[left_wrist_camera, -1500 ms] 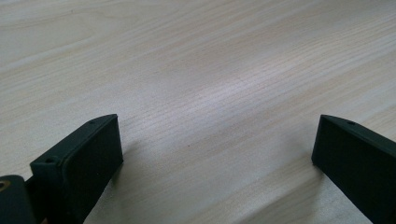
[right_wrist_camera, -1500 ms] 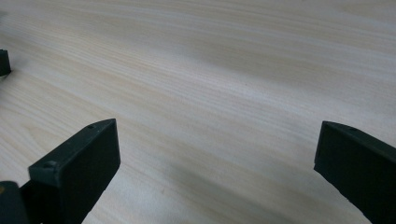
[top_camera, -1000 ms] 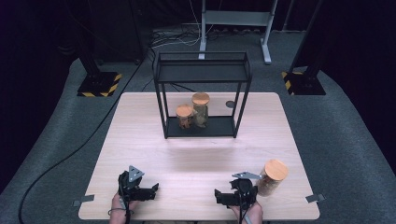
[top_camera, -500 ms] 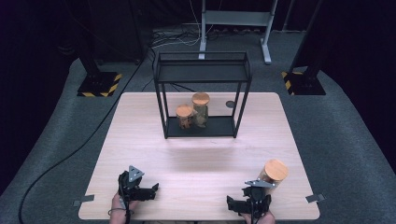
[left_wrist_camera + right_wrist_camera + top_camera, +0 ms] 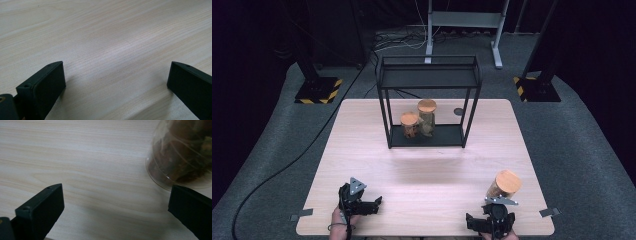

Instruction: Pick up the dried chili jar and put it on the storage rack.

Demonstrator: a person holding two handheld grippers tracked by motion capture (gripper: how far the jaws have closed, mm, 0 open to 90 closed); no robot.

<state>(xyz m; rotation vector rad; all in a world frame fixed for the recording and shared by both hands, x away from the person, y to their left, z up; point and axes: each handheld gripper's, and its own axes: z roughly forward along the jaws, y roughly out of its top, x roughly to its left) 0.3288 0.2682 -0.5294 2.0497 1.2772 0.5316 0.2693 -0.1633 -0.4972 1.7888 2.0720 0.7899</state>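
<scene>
Jar: a round glass jar (image 5: 503, 186) with a flat wooden lid is seen standing on the table near the right front corner, just beyond the right gripper. In the right gripper view its clear curved wall (image 5: 182, 155) is seen close up, with dark brown bits inside. Its top is cut off there.
Right gripper: the right gripper (image 5: 495, 220) is held wide open, with nothing gripped. Its black jaws are flat and blocky.
Left gripper: the left gripper (image 5: 362, 202) is held open too, over bare wood.
Table: the table (image 5: 427, 170) is made of pale wood with fine lines.
Rack: a black metal rack (image 5: 428, 80) is seen at the back, with two smaller jars (image 5: 418, 122) on its low shelf. What is inside them is hard to make out.
</scene>
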